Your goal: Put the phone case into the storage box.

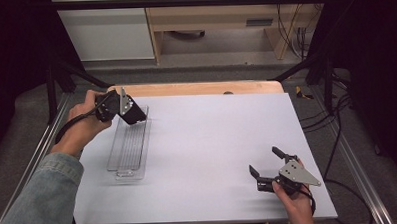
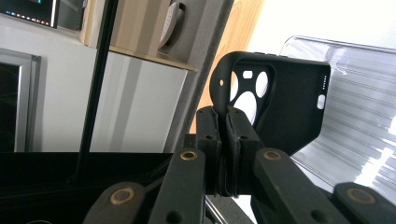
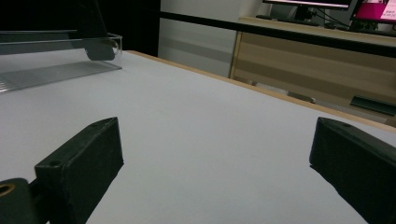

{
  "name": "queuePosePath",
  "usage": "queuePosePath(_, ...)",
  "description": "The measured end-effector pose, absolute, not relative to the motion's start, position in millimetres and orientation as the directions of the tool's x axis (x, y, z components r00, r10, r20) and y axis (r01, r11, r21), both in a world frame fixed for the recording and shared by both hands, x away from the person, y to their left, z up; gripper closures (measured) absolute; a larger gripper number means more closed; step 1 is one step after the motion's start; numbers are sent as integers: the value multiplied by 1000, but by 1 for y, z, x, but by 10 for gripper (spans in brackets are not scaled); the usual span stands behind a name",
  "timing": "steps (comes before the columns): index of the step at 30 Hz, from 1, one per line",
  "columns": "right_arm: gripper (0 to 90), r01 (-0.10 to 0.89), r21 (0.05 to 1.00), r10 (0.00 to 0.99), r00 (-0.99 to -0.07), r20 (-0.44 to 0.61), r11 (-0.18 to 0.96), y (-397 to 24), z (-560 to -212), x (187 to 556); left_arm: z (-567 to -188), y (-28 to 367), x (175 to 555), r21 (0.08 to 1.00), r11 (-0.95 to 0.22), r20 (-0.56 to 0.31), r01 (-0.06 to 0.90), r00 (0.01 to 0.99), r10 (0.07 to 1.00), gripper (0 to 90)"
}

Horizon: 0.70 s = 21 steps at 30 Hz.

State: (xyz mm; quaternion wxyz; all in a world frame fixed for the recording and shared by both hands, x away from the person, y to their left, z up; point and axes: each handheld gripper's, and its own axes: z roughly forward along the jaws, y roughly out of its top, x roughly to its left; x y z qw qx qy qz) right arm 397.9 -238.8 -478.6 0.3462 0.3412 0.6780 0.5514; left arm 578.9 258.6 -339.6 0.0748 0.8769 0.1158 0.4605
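We keep the left hand-held gripper [image 1: 128, 113] clamped on the black soft phone case [image 2: 285, 107], lowering it level into the clear ribbed plastic tray [image 1: 130, 144]; the right hand-held gripper [image 1: 265, 165] rests open.

Clear tray [image 1: 130, 147] on white table [image 1: 212, 141]

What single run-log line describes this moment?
left gripper: shut on phone case | over clear tray | right gripper: open, empty

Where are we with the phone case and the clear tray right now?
Done: the left gripper has the black phone case pinched by its edge. In hand: it holds the case over the far end of the clear tray. Left: setting it down and letting go. The right gripper rests open on the table.
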Motion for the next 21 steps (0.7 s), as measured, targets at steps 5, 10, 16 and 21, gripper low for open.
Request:
queuePosePath(5, 30, 81, 984, 845, -526, -92, 158, -239, -479, 398, -339, 258, 581, 233, -964, 788, 132, 554, 266, 849)
queuePosePath(10, 30, 81, 985, 846, -526, -90, 155, -239, -479, 398, -338, 257, 583, 231, -963, 784, 135, 560, 267, 849)
queuePosePath(16, 30, 82, 985, 846, -526, -88, 154, -240, -478, 398, -339, 255, 584, 225, -966, 778, 130, 573, 258, 848)
queuePosePath(21, 30, 83, 985, 846, -526, -88, 153, -240, -478, 398, -340, 253, 586, 216, -968, 778, 127, 577, 250, 848)
